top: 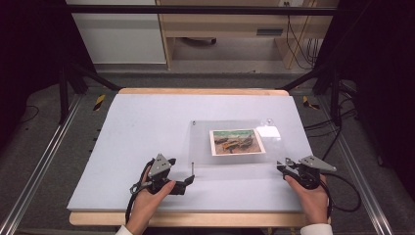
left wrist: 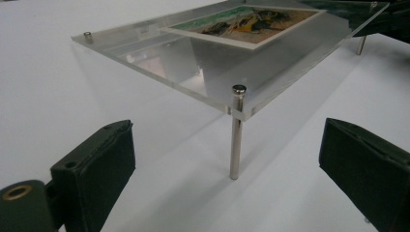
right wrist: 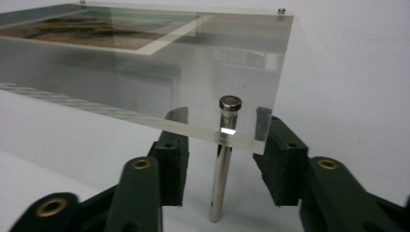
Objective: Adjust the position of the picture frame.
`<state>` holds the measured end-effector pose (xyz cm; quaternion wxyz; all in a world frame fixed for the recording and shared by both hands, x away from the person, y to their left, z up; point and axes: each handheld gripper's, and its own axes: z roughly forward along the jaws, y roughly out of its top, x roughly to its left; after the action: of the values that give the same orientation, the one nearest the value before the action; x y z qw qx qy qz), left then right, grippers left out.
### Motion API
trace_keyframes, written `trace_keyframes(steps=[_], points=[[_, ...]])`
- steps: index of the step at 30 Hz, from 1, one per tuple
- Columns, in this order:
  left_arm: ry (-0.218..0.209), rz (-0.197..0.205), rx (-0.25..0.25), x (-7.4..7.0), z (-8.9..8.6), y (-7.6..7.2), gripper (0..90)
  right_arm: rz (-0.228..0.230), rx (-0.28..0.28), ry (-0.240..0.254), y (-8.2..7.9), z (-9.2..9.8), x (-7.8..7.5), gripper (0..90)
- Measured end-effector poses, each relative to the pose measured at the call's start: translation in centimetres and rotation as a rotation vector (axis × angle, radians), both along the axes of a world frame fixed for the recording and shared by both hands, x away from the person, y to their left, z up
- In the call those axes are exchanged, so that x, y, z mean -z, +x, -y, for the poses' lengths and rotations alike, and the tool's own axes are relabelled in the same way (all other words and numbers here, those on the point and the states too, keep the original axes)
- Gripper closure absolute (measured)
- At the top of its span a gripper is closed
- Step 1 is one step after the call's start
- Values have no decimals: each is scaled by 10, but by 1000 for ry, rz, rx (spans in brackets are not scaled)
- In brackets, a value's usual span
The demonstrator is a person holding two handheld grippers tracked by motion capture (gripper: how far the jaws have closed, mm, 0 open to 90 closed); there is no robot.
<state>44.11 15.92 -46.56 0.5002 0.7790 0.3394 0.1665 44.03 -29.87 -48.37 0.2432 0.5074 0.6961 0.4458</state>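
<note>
A clear acrylic plate (top: 200,147) stands on thin metal legs on the white mat, with a landscape picture (top: 237,141) inside it. My left gripper (top: 188,182) is open and points at the front-left leg (top: 192,169). In the left gripper view that leg (left wrist: 236,135) stands a little way ahead, between the wide-apart jaws of the left gripper (left wrist: 227,130). My right gripper (top: 283,166) is at the plate's front-right corner. In the right gripper view, the right gripper (right wrist: 222,150) has its jaws under the plate (right wrist: 145,87), on either side of the leg (right wrist: 223,164). A gap shows on each side.
The white mat (top: 147,122) covers a wooden tabletop (top: 195,91). Black frame posts (top: 63,93) rise at the back corners, and cables (top: 342,196) trail at the right. The mat lies bare to the left of the plate and behind it.
</note>
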Motion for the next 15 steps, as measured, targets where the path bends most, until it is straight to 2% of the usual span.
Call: trace_keyframes(steps=[3,5,6,8,9,15], points=[[-32,2,6,-1,0,0,87,10,-10,23,0,2,1,714],[-39,-2,-1,-1,1,-1,101,17,-14,29,1,3,1,726],[-40,-2,0,-2,2,-2,117,6,-17,53,1,4,1,768],[-31,2,-2,-2,3,-2,130,10,-19,55,1,5,1,787],[-23,7,-7,-2,3,-3,160,23,-32,61,0,5,1,838],[-2,-7,-27,-1,5,-2,254,40,-31,77,0,7,-2,848]])
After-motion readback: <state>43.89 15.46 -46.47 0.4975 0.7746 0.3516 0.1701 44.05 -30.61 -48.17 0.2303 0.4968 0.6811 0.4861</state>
